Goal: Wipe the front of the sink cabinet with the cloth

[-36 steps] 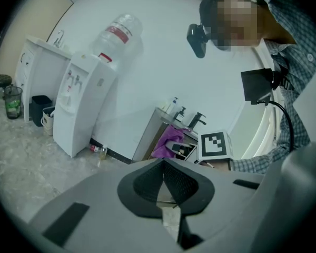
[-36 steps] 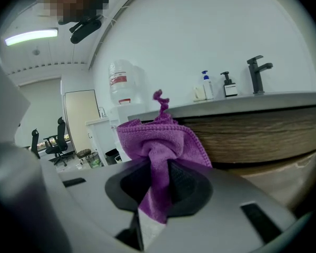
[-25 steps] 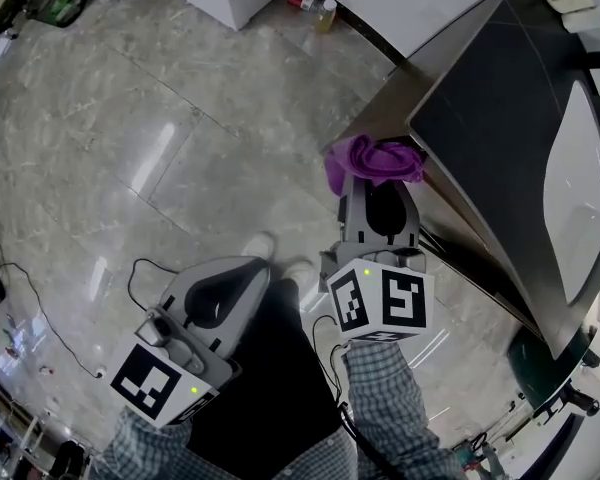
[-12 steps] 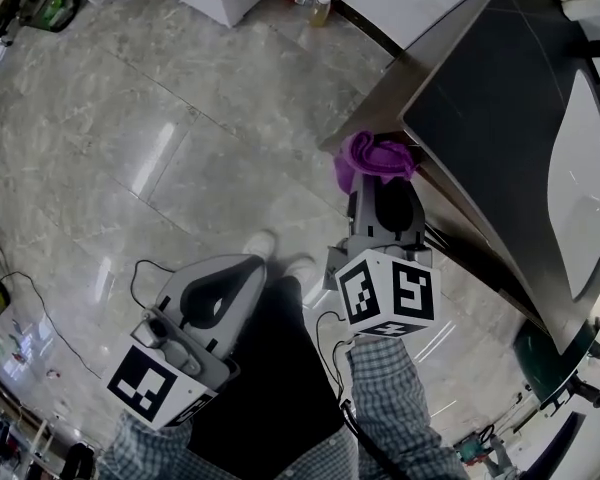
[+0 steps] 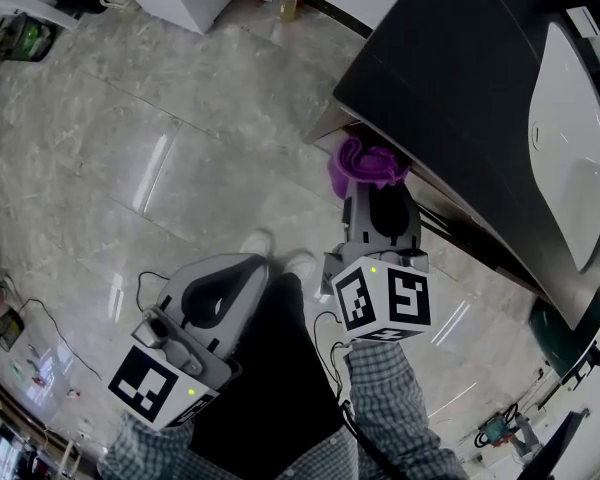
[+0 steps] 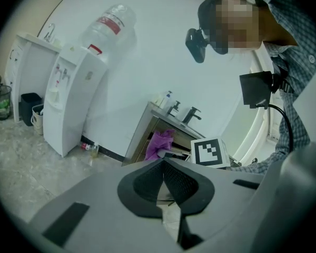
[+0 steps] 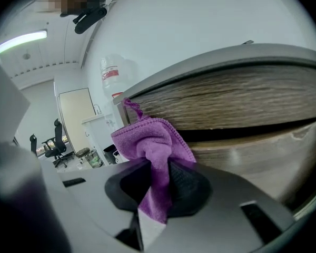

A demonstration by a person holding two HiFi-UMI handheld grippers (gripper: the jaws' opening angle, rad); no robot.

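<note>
Purple cloth (image 5: 368,161) is bunched in the right gripper (image 5: 378,186), whose jaws are clamped on a fold of it while the rest puffs out past the tips. The cloth is up at the wood-grain front of the sink cabinet (image 7: 253,101), close to its far-left corner and just under the overhanging dark countertop (image 5: 450,78). I cannot tell whether it presses on the wood. A white basin (image 5: 565,138) is set in the countertop on the right. The left gripper (image 5: 242,268) hangs low and near, well apart from the cabinet, its jaws drawn together on nothing. A small bottle (image 5: 287,3) stands on the grey marble floor (image 5: 130,118) by the far wall.
</note>
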